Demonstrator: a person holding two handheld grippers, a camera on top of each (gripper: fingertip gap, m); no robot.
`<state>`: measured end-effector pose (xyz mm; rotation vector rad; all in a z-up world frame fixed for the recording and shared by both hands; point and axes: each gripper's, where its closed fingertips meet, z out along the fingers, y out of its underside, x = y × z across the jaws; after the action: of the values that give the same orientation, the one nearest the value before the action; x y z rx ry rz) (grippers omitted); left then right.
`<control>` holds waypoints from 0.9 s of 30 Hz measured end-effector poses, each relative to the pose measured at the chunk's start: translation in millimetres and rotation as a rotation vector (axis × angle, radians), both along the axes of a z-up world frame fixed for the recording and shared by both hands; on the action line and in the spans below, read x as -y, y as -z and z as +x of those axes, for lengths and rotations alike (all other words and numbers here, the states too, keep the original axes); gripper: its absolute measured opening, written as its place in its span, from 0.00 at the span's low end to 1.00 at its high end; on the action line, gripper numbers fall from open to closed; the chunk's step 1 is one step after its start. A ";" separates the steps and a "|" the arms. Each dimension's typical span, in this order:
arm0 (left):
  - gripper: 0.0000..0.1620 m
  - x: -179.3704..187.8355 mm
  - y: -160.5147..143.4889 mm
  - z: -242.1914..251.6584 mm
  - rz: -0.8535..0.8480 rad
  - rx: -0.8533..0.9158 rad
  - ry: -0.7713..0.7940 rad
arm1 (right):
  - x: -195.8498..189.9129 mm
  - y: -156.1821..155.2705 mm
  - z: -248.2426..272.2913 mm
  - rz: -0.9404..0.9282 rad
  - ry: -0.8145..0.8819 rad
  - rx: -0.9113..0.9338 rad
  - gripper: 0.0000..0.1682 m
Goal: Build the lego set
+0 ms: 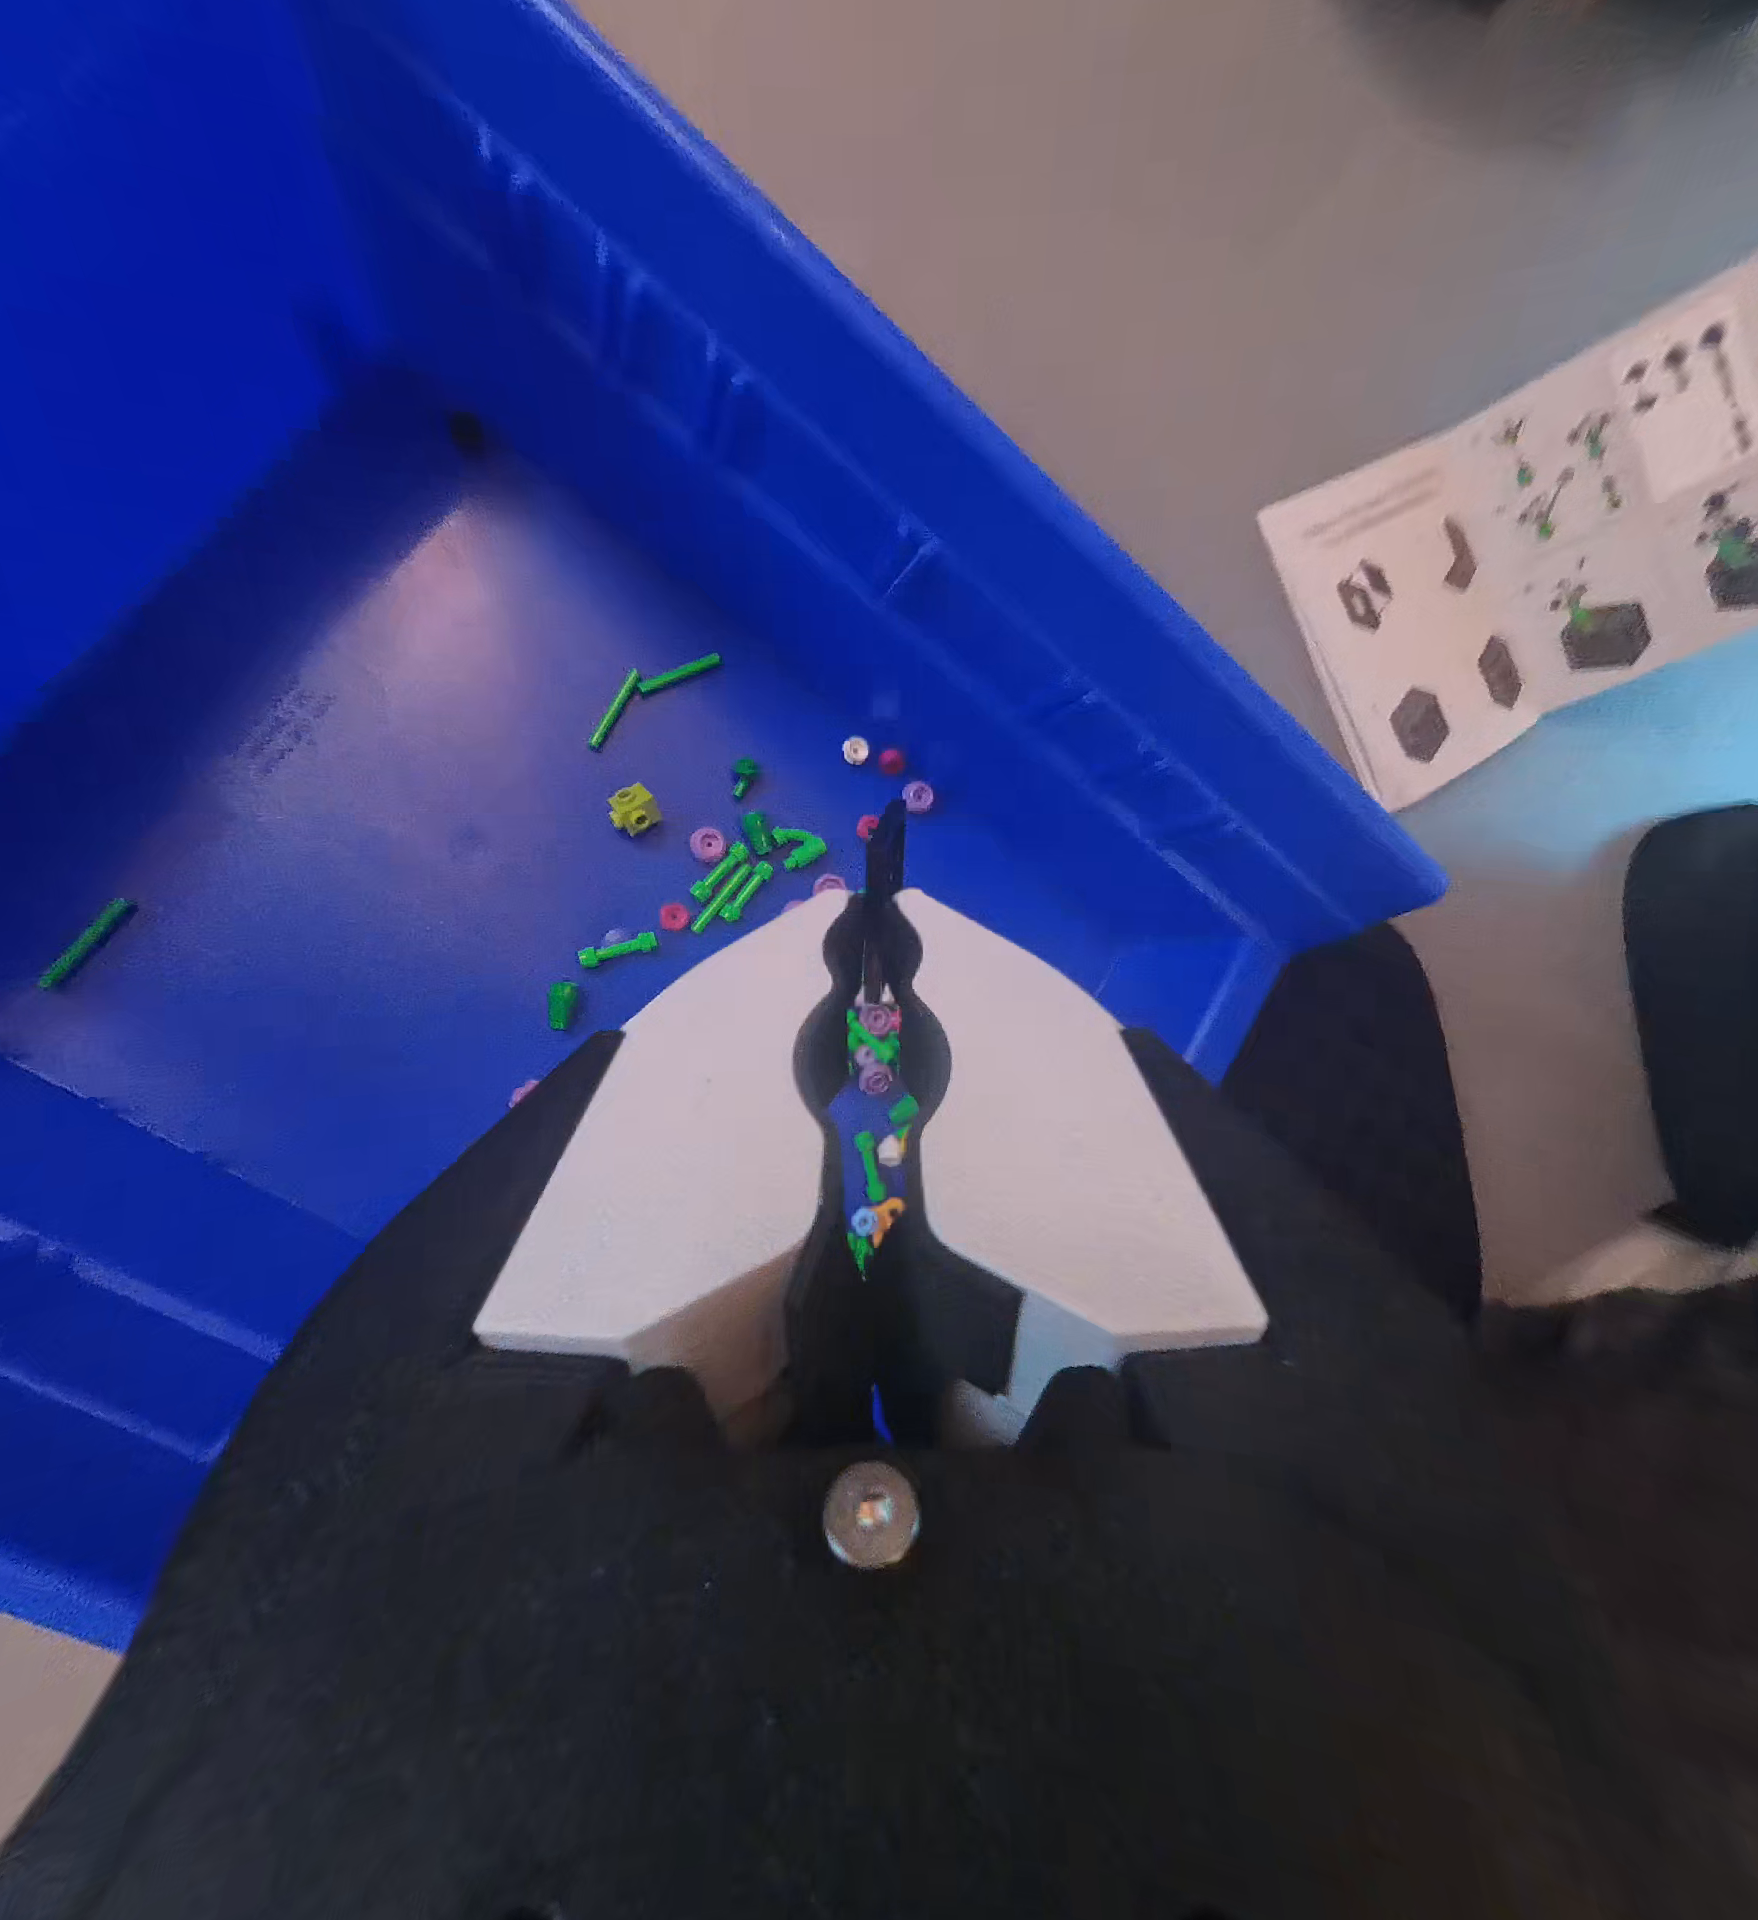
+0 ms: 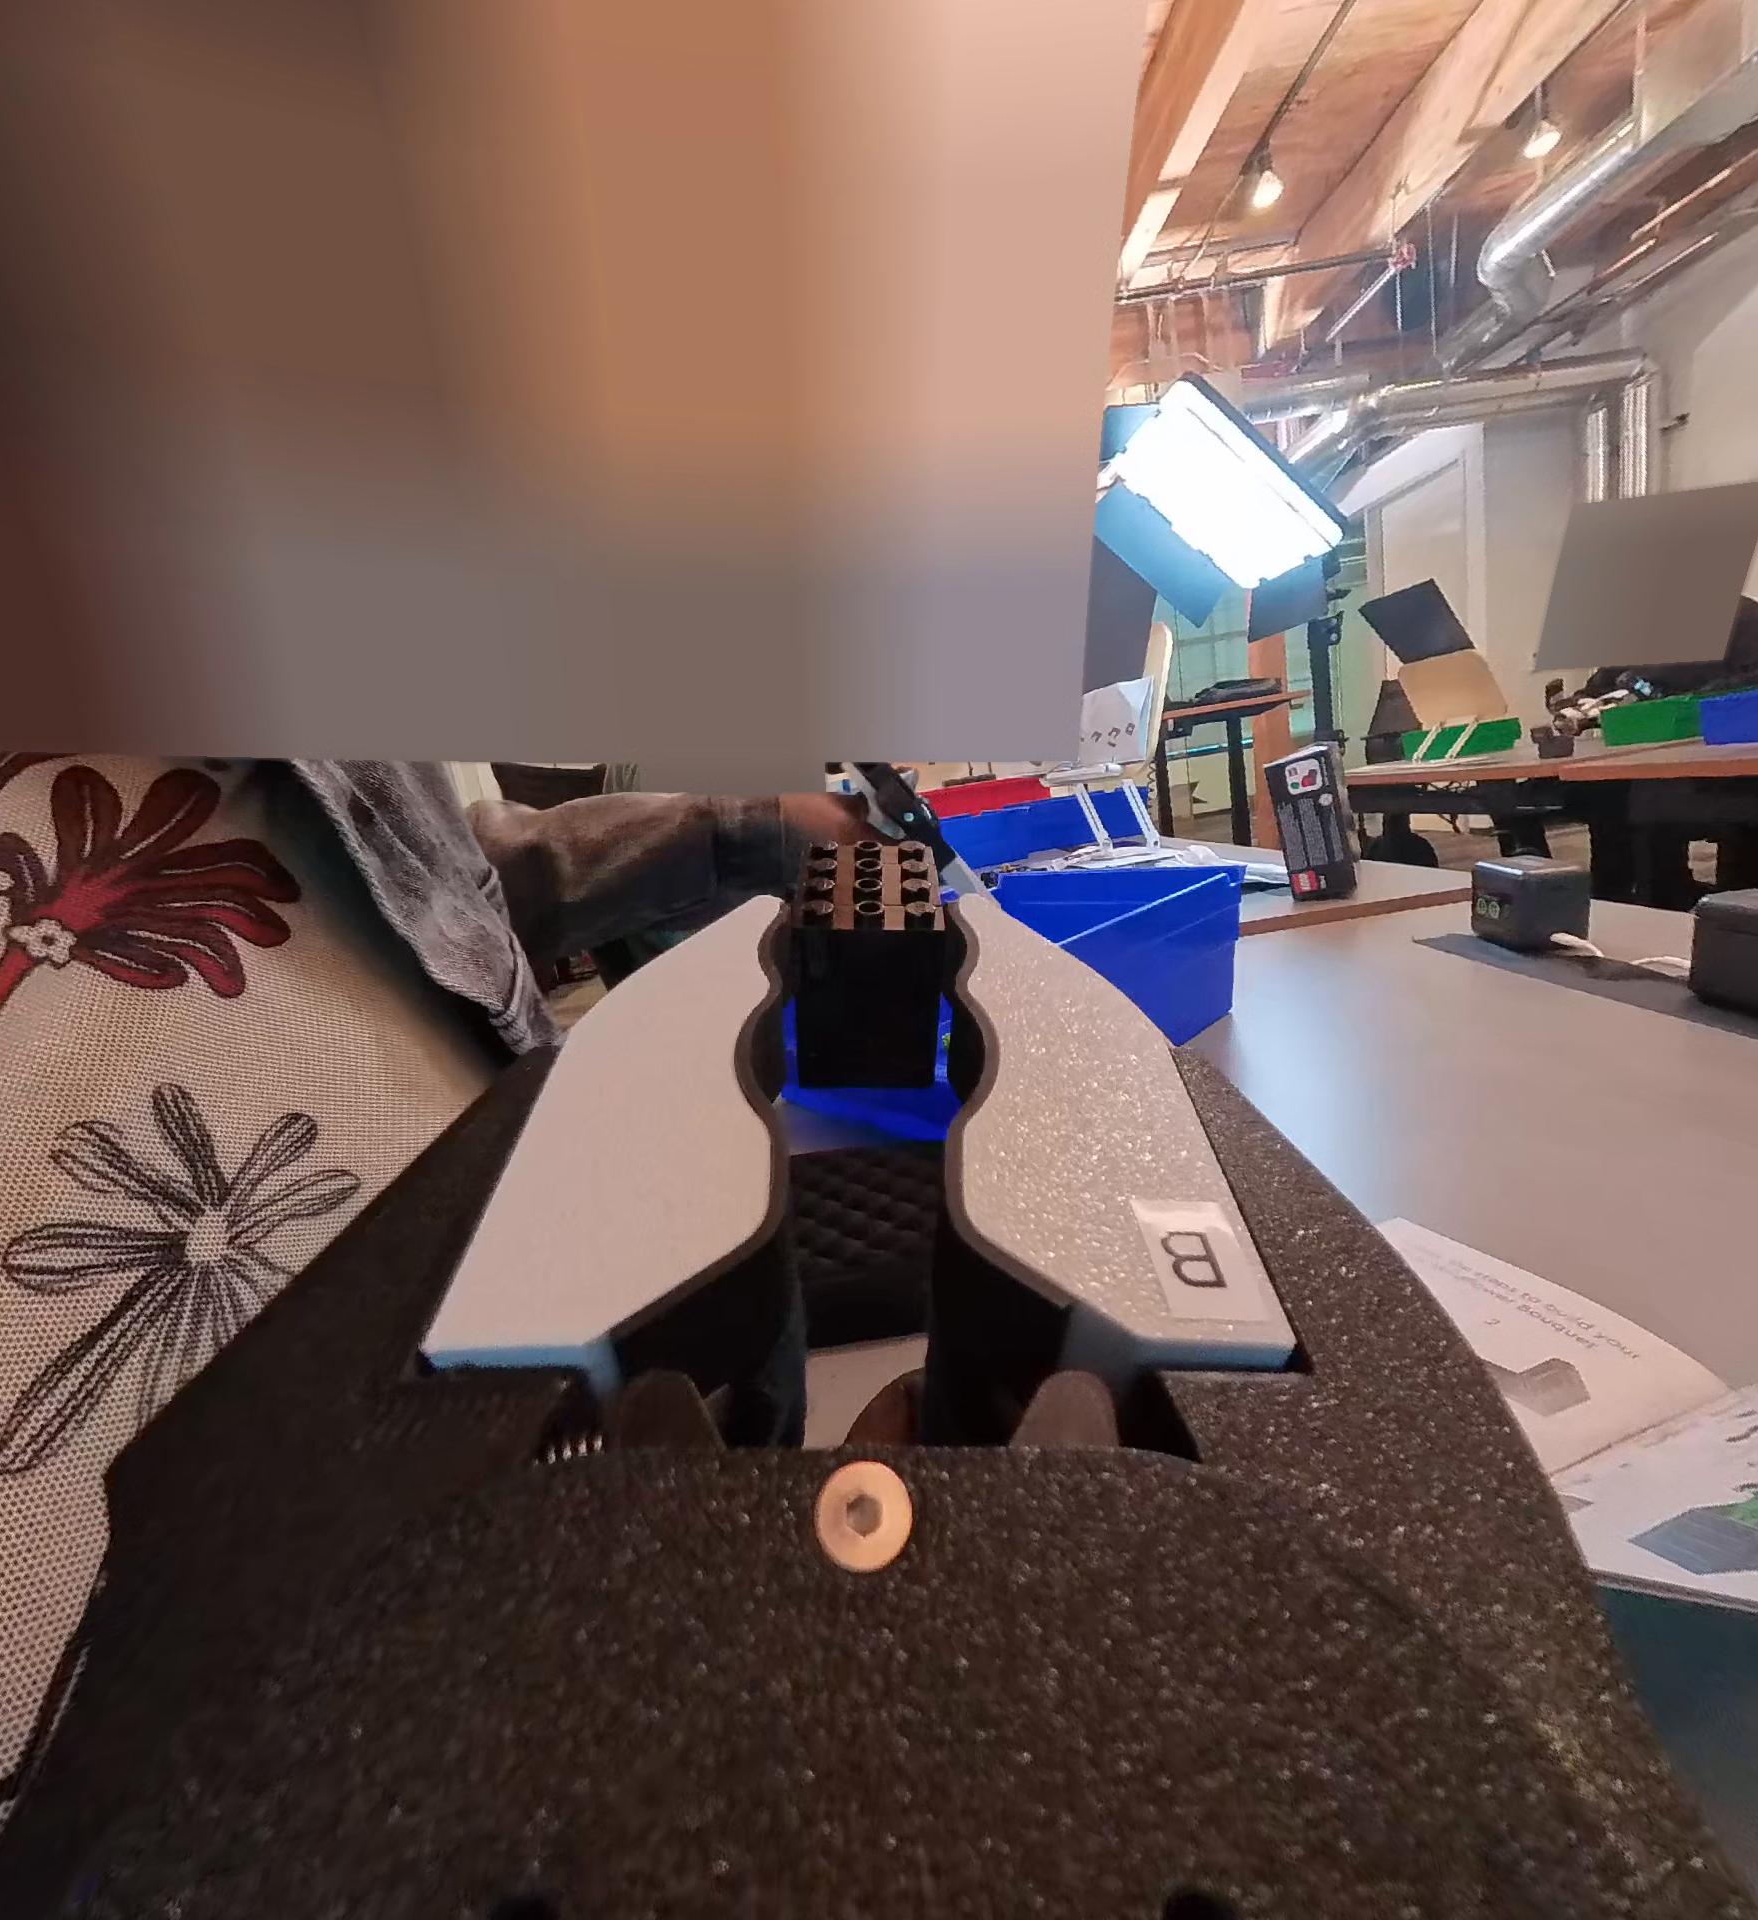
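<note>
In the left wrist view my left gripper [image 1: 880, 912] hangs inside a blue bin [image 1: 646, 312], and its jaws are nearly together on a thin black lego piece [image 1: 885, 847] that sticks out past the tips. Loose pieces lie on the bin floor below: green rods [image 1: 729, 883], a yellow-green cube [image 1: 634, 810], and small pink, purple and white round studs [image 1: 856, 750]. In the right wrist view my right gripper [image 2: 870, 920] is shut on a black brick block [image 2: 867, 987], held upright with its studs on top.
An open instruction booklet [image 1: 1540, 540] lies on the grey table right of the bin; it also shows in the right wrist view [image 2: 1581, 1403]. Behind the block are a person's sleeve [image 2: 594, 862], blue bins [image 2: 1145, 935] and a black box [image 2: 1311, 821]. Patterned cloth [image 2: 127, 1039] fills the left. About 35 cm separates my left fingertips from my right. The yellow-green cube [image 1: 634, 810] is closer to my left gripper, around 9 cm from its tips; the right tips are 40 cm off.
</note>
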<state>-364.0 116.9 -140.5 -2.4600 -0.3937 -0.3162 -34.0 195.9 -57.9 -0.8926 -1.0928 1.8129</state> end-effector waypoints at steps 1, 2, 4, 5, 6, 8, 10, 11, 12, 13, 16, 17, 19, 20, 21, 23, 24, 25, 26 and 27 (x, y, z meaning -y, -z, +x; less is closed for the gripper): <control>0.03 2.7 1.5 1.0 0.022 -0.010 -0.013 | 0.8 0.3 -0.5 0.005 0.000 0.002 0.15; 0.03 5.6 4.5 4.5 0.030 -0.004 -0.006 | 2.0 0.5 -1.0 0.009 -0.004 0.004 0.15; 0.03 8.2 8.9 9.8 0.047 0.010 0.005 | 4.5 0.8 -1.9 0.019 -0.009 0.007 0.15; 0.03 6.6 7.5 10.9 0.072 -0.009 0.020 | 5.4 1.5 -2.6 0.024 -0.010 0.012 0.15; 0.03 2.2 1.0 12.6 0.131 -0.059 0.054 | 6.1 2.2 -3.3 0.027 -0.010 0.017 0.15; 0.03 0.0 -7.6 11.1 0.169 -0.196 0.084 | 6.8 3.1 -4.2 0.035 -0.006 0.024 0.15; 0.03 0.7 -9.2 14.9 0.154 -0.286 0.117 | 6.4 3.6 -4.8 0.038 0.002 0.027 0.15; 0.03 0.1 -10.7 16.9 0.159 -0.323 0.123 | 6.2 3.8 -4.8 0.038 0.003 0.028 0.15; 0.02 -0.4 -13.2 17.8 0.165 -0.371 0.127 | 6.0 3.9 -5.0 0.040 0.005 0.030 0.15; 0.03 -1.4 -18.2 19.0 0.183 -0.425 0.130 | 5.3 4.0 -5.1 0.040 0.008 0.032 0.15; 0.03 -10.1 -48.3 35.4 0.334 -0.609 0.184 | 1.2 4.7 -5.2 0.040 0.033 0.041 0.15; 0.03 -14.4 -59.0 48.3 0.391 -0.659 0.222 | -1.5 3.9 -4.7 0.038 0.051 0.042 0.15; 0.02 -25.8 -73.1 88.7 0.509 -0.708 0.341 | -7.4 0.8 -2.5 0.034 0.088 0.042 0.15; 0.02 -32.7 -73.9 114.2 0.558 -0.711 0.416 | -9.3 -0.7 -0.8 0.038 0.103 0.042 0.15; 0.03 -40.3 -68.2 141.4 0.585 -0.692 0.496 | -10.8 -1.8 1.1 0.045 0.117 0.045 0.15; 0.02 -55.5 -38.7 190.5 0.518 -0.559 0.611 | -14.3 -2.1 4.7 0.062 0.151 0.059 0.15; 0.02 -61.6 -23.8 216.2 0.484 -0.430 0.663 | -16.0 -1.9 6.6 0.068 0.168 0.071 0.15; 0.03 -66.1 -10.4 239.4 0.437 -0.277 0.704 | -17.1 -2.0 8.8 0.074 0.185 0.079 0.15; 0.02 -70.7 0.6 258.2 0.389 -0.125 0.728 | -17.8 -1.8 11.0 0.079 0.201 0.086 0.15; 0.02 -70.3 11.6 277.2 0.316 0.040 0.785 | -18.1 -1.0 13.1 0.081 0.214 0.096 0.15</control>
<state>-86.9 187.2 -152.0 -2.1886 0.5909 -0.6862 -20.9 214.0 -56.9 -1.0161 -1.0790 1.5536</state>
